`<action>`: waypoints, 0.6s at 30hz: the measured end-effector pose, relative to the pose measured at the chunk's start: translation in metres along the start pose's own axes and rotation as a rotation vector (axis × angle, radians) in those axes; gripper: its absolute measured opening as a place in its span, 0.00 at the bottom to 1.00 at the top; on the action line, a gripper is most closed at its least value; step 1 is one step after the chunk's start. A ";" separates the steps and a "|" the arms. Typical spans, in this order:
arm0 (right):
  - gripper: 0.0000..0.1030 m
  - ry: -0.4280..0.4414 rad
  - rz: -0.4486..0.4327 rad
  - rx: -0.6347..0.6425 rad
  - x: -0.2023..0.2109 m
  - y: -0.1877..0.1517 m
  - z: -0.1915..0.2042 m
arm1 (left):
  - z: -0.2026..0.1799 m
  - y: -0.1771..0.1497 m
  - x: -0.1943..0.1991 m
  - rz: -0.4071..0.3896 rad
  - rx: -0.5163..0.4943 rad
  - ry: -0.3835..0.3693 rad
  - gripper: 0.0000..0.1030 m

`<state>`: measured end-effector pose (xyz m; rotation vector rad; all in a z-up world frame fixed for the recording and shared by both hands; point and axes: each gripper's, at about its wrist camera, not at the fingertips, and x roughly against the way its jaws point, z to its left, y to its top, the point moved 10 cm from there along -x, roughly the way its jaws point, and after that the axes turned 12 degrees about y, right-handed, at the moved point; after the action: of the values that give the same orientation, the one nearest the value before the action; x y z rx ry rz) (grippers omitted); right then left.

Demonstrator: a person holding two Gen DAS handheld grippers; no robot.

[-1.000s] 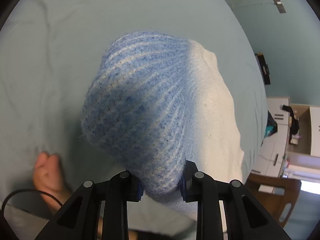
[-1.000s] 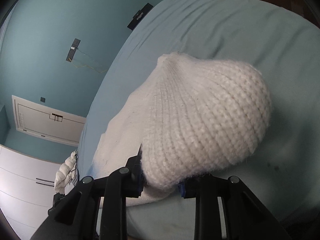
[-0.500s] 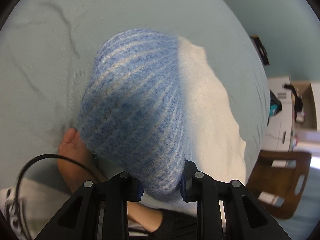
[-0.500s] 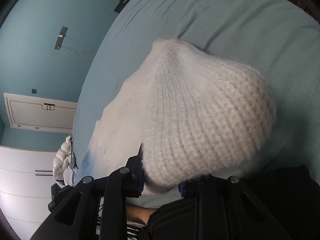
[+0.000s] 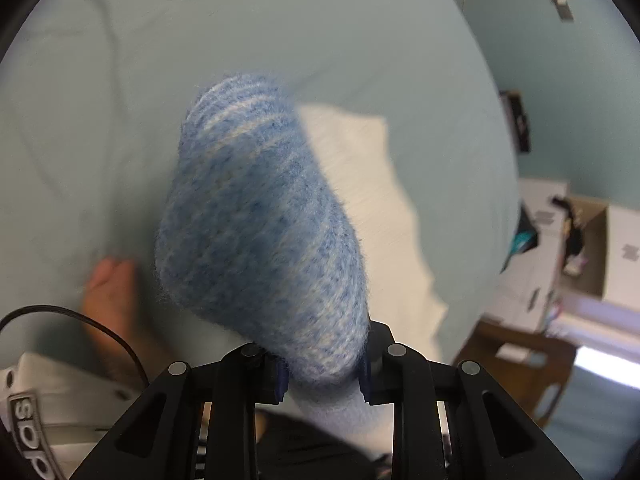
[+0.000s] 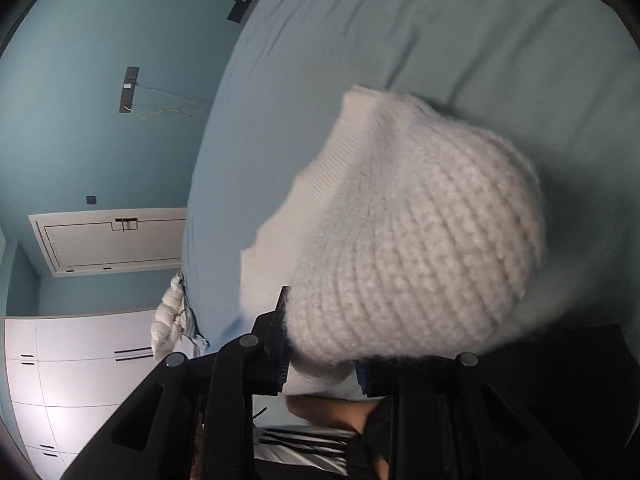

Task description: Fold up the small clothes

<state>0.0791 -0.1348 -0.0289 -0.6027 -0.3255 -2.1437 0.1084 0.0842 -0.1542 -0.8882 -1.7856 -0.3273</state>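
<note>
The left claw (image 5: 323, 374) pinches the blue-striped end of a knitted garment (image 5: 260, 220), which bulges up over its jaws and hides what lies just ahead. The right claw (image 6: 322, 368) pinches the white chunky-knit end of the knitted garment, bunched the same way. Between the two grips the white fabric hangs slack above a pale blue bed sheet (image 5: 280, 20). A bare foot (image 5: 110, 292) rests on the sheet near the left claw. Both views are blurred.
</note>
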 end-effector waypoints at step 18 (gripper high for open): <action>0.67 0.040 -0.272 0.072 -0.067 0.138 -0.035 | -0.075 0.106 -0.055 -0.404 -0.319 0.287 0.81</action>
<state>0.2135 -0.1865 -0.0923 -0.4957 -0.4840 -2.3885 0.2438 0.0895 -0.1940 -0.6483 -1.6562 -0.9727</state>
